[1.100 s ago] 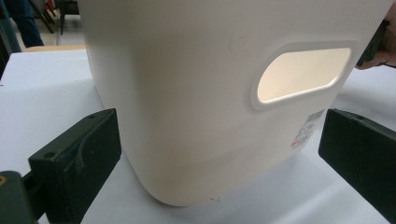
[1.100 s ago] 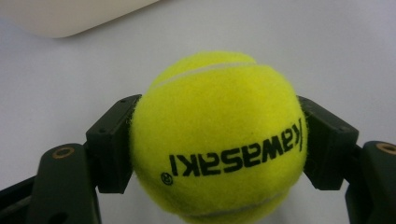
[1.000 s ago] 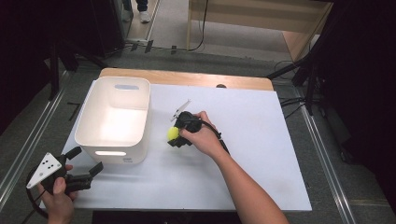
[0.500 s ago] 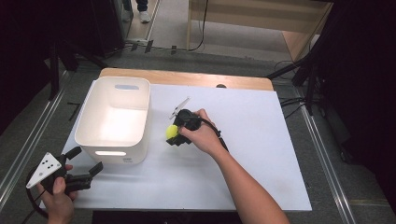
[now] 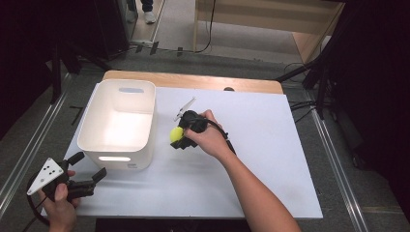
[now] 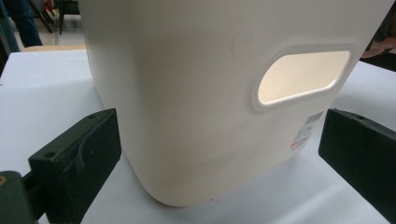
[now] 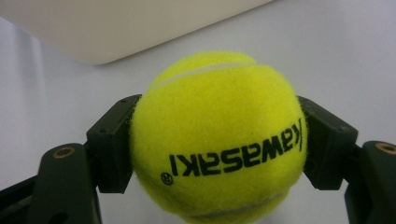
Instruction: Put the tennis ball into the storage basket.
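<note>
A yellow tennis ball [image 7: 219,107] printed with black letters sits between the two black jaws of my right gripper [image 7: 217,144], whose pads press on its left and right sides. From above, the ball [image 5: 174,133] and the right gripper [image 5: 178,139] are just right of a white plastic bin [image 5: 118,123], over the white table top [image 5: 270,159]. My left gripper [image 5: 89,176] is at the table's near left corner, open. Its jaws stand wide apart in front of the bin's [image 6: 196,84] near wall, below the handle slot [image 6: 303,74]. My left gripper [image 6: 219,135] holds nothing.
A wooden strip [image 5: 193,81] runs along the table's far edge. Metal rails [image 5: 29,145] flank the table on both sides. A wooden frame [image 5: 261,24] and cables lie on the floor beyond. White table stretches to the right of my right forearm [image 5: 251,193].
My right hand has edged slightly toward the bin with the ball still gripped. The left gripper has stayed where it was, still open.
</note>
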